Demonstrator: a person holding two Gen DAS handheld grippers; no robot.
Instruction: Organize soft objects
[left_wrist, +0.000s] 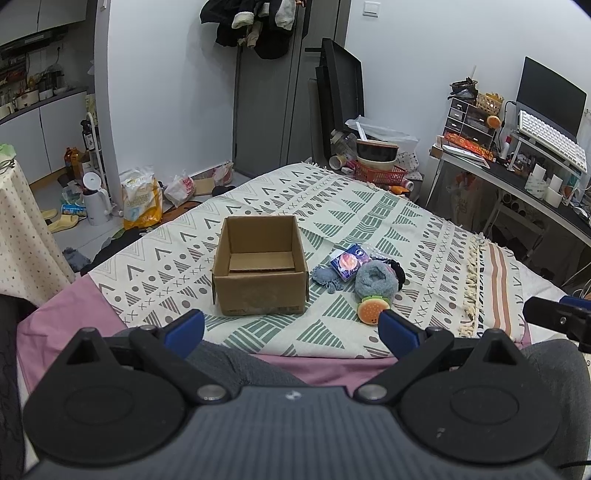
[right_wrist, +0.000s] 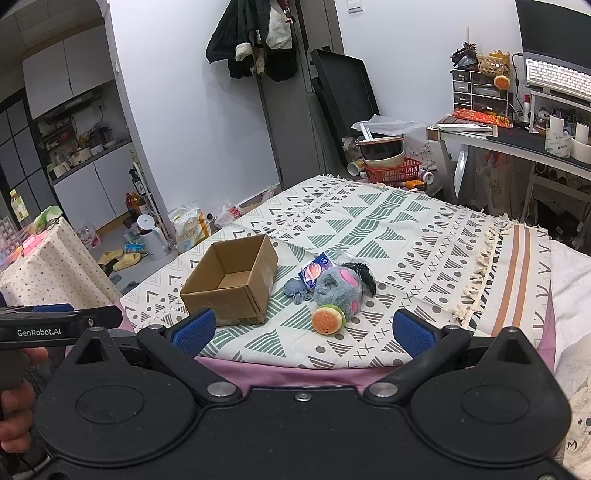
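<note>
An open, empty cardboard box (left_wrist: 258, 266) (right_wrist: 232, 284) stands on the patterned bedspread (left_wrist: 369, 218) (right_wrist: 388, 229). To its right lies a pile of soft things: a burger plush (left_wrist: 373, 307) (right_wrist: 328, 319), a grey fluffy plush (left_wrist: 375, 278) (right_wrist: 338, 288), a small blue-grey plush (left_wrist: 325, 277) (right_wrist: 295, 288), a colourful tissue pack (left_wrist: 349, 262) (right_wrist: 314, 271) and a black item (left_wrist: 397, 271) (right_wrist: 364, 275). My left gripper (left_wrist: 291, 328) is open and empty, held back at the bed's near edge. My right gripper (right_wrist: 303, 332) is open and empty, also at the near edge, facing the burger plush.
A desk (left_wrist: 517, 173) (right_wrist: 517, 140) with keyboard and clutter stands to the right. A red basket (left_wrist: 380, 171) (right_wrist: 393, 170) with bowls sits beyond the bed. Bags and a white kettle (left_wrist: 94, 199) lie on the floor to the left, by a dotted-cloth table (right_wrist: 55, 266).
</note>
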